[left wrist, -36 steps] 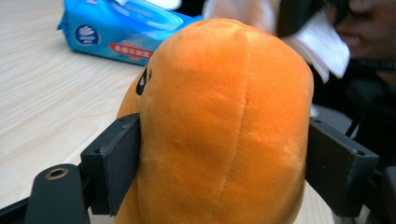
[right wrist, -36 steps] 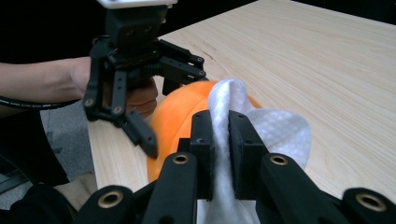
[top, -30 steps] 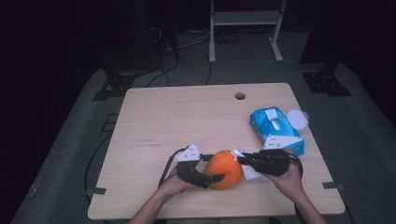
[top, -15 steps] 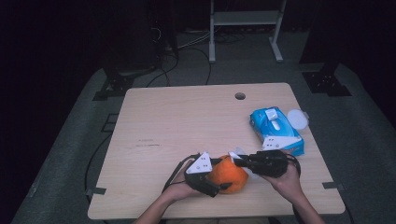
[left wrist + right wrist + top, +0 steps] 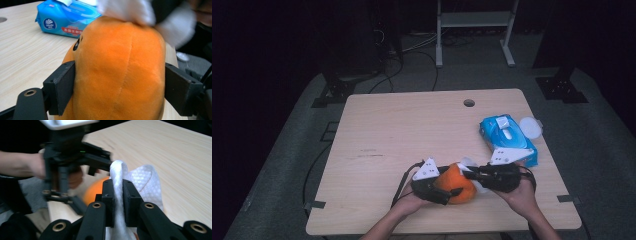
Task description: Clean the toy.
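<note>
High view, toy: an orange plush toy [image 5: 456,183] sits near the front edge of the wooden table [image 5: 412,130], between the person's two hands.
High view, left gripper [image 5: 439,189]: clamped around the toy from the left side.
High view, right gripper [image 5: 472,175]: at the toy's upper right, with a white wipe [image 5: 469,163] at its tip.
High view, surroundings: a blue pack of wipes [image 5: 507,137] lies just behind the right hand, its round lid flipped open.

Left gripper view, grip: both black jaws press the toy's [image 5: 120,70] flanks, standing wide apart because the body is broad; the fabric dents slightly under the pads.
Left gripper view, handling: judged light, soft and squashy, with a short fuzzy pile that should not slip; not fragile. The widest part of the belly looks like the best place to take hold, as it is held here.
Left gripper view, wipe [image 5: 130,12]: resting on the toy's top, blurred.

Right gripper view, grip: jaws almost closed, pinching a folded strand of the wipe [image 5: 120,185].
Right gripper view, handling of wipe: thin, limp, dimpled cloth; needs a tight pinch.
Right gripper view, toy [image 5: 96,188]: a patch of orange beyond the jaws.
</note>
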A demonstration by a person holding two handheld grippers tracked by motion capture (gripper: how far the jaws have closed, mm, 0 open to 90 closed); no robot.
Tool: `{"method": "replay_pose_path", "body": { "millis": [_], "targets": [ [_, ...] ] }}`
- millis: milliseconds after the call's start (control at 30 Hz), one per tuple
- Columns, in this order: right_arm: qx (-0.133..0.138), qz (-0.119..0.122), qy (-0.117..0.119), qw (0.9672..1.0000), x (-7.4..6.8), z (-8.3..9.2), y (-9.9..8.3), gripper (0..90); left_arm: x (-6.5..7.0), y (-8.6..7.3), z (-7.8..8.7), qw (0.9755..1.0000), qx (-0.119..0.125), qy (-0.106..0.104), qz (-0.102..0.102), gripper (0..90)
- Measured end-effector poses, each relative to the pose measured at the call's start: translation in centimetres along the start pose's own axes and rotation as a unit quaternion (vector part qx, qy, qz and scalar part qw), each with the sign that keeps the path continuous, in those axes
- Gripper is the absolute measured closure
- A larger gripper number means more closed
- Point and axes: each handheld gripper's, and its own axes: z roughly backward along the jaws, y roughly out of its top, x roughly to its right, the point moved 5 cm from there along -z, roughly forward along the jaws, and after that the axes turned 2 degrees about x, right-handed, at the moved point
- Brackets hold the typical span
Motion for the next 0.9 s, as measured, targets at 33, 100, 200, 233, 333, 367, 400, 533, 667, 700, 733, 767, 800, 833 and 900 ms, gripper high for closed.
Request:
{"method": "replay_pose_path", "body": {
  "millis": [33, 100, 200, 233, 333, 367, 400, 533, 667, 700, 733, 767, 800, 833, 900],
  "targets": [
    [-0.002, 0.007, 0.007, 0.9999, -0.5, -0.3, 0.1, 80.4, -0.1, 0.0, 0.0, 0.9999, 0.002, 0.002, 0.012, 18.5],
    [-0.012, 0.025, 0.010, 0.9996, -1.3, -0.9, 0.3, 80.4, -0.4, 0.0, 0.1, 0.9994, 0.005, 0.006, 0.033, 18.4],
    [-0.018, 0.038, 0.006, 0.9991, -1.4, -1.0, 0.3, 80.5, -0.8, 0.0, 0.4, 0.9986, 0.011, 0.004, 0.052, 18.3],
    [-0.016, 0.034, 0.002, 0.9993, -1.0, -0.8, 0.3, 80.5, -0.9, 0.0, 0.5, 0.9983, 0.010, 0.005, 0.058, 18.1],
    [-0.012, 0.016, -0.007, 0.9998, 0.0, -0.1, 0.0, 80.6, -1.0, 0.1, 0.4, 0.9980, 0.011, 0.004, 0.062, 18.0],
    [-0.012, 0.010, -0.006, 0.9999, 0.1, 0.0, -0.1, 80.6, -0.8, 0.2, 0.3, 0.9986, 0.007, 0.005, 0.053, 17.9],
    [-0.014, 0.012, -0.005, 0.9998, 0.0, 0.0, -0.1, 80.5, -0.5, 0.2, 0.2, 0.9992, 0.003, 0.007, 0.040, 17.5],
    [-0.028, 0.040, 0.004, 0.9988, -1.5, -1.0, 0.3, 80.5, 1.2, 0.2, -0.5, 0.9994, -0.009, 0.013, -0.031, 17.1],
    [-0.036, 0.053, -0.007, 0.9979, -1.8, -1.4, 0.4, 80.7, 2.3, 0.2, -0.9, 0.9970, -0.018, 0.021, -0.073, 17.5],
    [-0.035, 0.050, -0.010, 0.9981, -1.5, -1.3, 0.3, 80.7, 2.3, 0.2, -0.9, 0.9974, -0.015, 0.016, -0.068, 17.7],
    [-0.032, 0.045, -0.014, 0.9984, -1.2, -1.1, 0.3, 80.6, 2.2, 0.2, -0.9, 0.9978, -0.012, 0.015, -0.063, 17.9],
    [-0.030, 0.038, -0.017, 0.9987, -0.8, -0.8, 0.2, 80.5, 2.1, 0.2, -0.8, 0.9979, -0.009, 0.012, -0.062, 18.0],
    [-0.028, 0.029, -0.020, 0.9990, -0.4, -0.5, 0.1, 80.5, 2.0, 0.1, -0.8, 0.9981, -0.007, 0.010, -0.061, 18.0],
    [-0.025, 0.024, -0.022, 0.9991, 0.0, -0.2, 0.0, 80.5, 2.0, 0.1, -0.8, 0.9981, -0.006, 0.008, -0.061, 18.0],
    [-0.022, 0.009, -0.021, 0.9995, 0.6, 0.2, -0.2, 80.4, 1.9, 0.1, -0.8, 0.9982, -0.002, 0.000, -0.061, 17.9]
  ]
}}
